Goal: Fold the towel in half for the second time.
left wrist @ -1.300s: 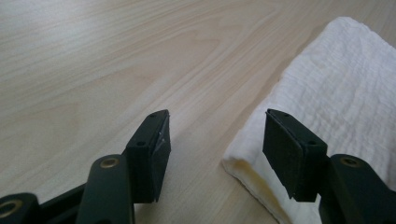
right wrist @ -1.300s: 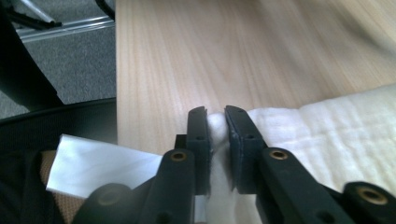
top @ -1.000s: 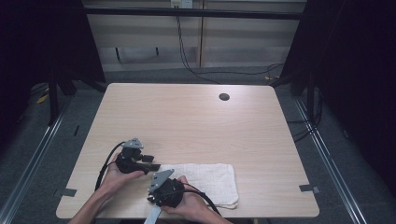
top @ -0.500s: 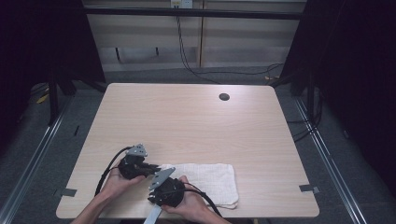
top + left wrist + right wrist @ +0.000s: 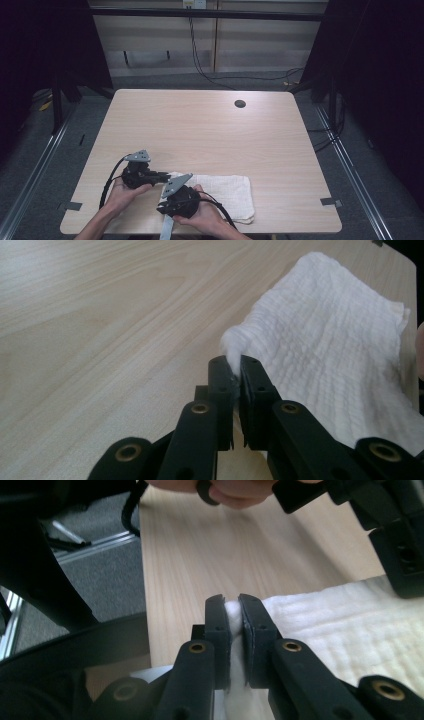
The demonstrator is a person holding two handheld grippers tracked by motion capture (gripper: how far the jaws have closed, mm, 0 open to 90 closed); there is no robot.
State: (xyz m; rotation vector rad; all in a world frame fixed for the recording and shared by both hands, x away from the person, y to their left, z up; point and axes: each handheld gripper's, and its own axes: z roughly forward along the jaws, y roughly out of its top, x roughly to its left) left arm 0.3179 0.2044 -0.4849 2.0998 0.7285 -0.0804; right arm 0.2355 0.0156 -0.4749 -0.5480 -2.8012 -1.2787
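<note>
Left gripper (image 5: pixel 162 176) jaws having just been closing, now pinching the towel (image 5: pixel 227 192) corner at its 9 o'clock edge, left hand (image 5: pixel 122 192) drawing slightly toward 6 o'clock from its earlier position.

You are looking down on a light wood-grain bench (image 5: pixel 210 135) with rounded corners and a small dark round grommet (image 5: pixel 240 104) near its far edge. Grey carpeted floor (image 5: pixel 50 165) surrounds it, with metal rails (image 5: pixel 35 172) running along both sides and small grey tape marks (image 5: pixel 331 202) at the near corners. Behind the bench you see a pale panelled wall (image 5: pixel 165 45) with black cables (image 5: pixel 200 60) hanging down and trailing across the floor. Dark curtains (image 5: pixel 380 75) close in left and right, and light falls evenly on the benchtop.
</note>
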